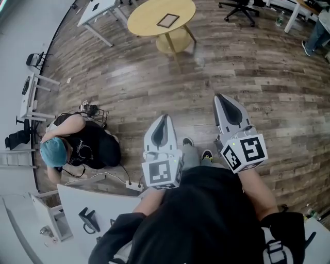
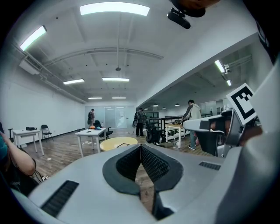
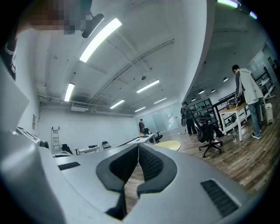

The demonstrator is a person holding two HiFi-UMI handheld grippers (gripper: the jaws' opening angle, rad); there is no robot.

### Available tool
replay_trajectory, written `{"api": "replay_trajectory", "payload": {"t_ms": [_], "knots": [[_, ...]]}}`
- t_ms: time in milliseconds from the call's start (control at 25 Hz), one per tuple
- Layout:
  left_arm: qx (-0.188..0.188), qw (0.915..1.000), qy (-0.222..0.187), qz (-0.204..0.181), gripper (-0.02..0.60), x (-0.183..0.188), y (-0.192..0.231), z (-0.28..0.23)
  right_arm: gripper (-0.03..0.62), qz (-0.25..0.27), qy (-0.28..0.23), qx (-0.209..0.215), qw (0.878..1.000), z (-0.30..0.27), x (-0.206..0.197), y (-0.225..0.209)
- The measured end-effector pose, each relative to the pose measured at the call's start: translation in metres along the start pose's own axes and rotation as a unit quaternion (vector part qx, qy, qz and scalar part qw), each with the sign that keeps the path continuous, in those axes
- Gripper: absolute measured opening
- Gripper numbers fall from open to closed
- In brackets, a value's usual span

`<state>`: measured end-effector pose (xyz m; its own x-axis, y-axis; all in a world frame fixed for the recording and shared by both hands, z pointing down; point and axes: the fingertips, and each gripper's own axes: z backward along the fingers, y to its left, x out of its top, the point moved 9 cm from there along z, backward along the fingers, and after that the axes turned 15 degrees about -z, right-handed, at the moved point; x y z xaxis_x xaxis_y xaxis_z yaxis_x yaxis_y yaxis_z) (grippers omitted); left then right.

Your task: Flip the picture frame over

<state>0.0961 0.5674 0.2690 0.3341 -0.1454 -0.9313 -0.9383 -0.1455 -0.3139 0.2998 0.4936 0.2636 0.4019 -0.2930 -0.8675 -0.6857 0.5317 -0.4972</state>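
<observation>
A dark picture frame [image 1: 168, 20] lies flat on a round yellow table [image 1: 146, 24] far ahead across the wooden floor. I hold both grippers out in front of me, well short of that table. My left gripper [image 1: 164, 116] is shut with nothing between its pads. My right gripper [image 1: 220, 96] is also shut and empty, a little ahead of the left one. In the left gripper view the left gripper [image 2: 141, 146] points toward the yellow table [image 2: 118, 142]. In the right gripper view the right gripper [image 3: 138, 146] has the yellow table [image 3: 171, 145] just to its right.
A person in a blue cap [image 1: 77, 147] crouches on the floor at my left by a white desk [image 1: 87, 206] and cables. A white table [image 1: 98, 10] stands left of the round one, with an office chair [image 1: 240, 7] at the right. People stand at the room's far end [image 2: 139, 121].
</observation>
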Motion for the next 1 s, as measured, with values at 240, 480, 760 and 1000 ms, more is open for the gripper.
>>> {"api": "replay_trajectory", "payload": {"t_ms": [240,480,760,1000], "knots": [[-0.008,0.9999,-0.014,0.001,0.023,0.002,0.006,-0.029,0.017,0.002,-0.007,-0.009,1.000,-0.021,0.003,-0.013],[-0.015,0.9998,-0.015,0.007,0.023,-0.002,0.029,-0.083,0.018,0.005,-0.002,-0.024,1.000,-0.072,0.005,-0.034],[-0.018,0.9996,-0.009,0.019,0.023,-0.006,0.080,-0.170,0.017,0.010,0.013,-0.040,0.999,-0.170,0.014,-0.058],[-0.020,0.9994,-0.017,0.023,0.023,-0.009,0.127,-0.233,0.018,0.029,0.011,-0.039,0.999,-0.251,0.033,-0.069]]}}
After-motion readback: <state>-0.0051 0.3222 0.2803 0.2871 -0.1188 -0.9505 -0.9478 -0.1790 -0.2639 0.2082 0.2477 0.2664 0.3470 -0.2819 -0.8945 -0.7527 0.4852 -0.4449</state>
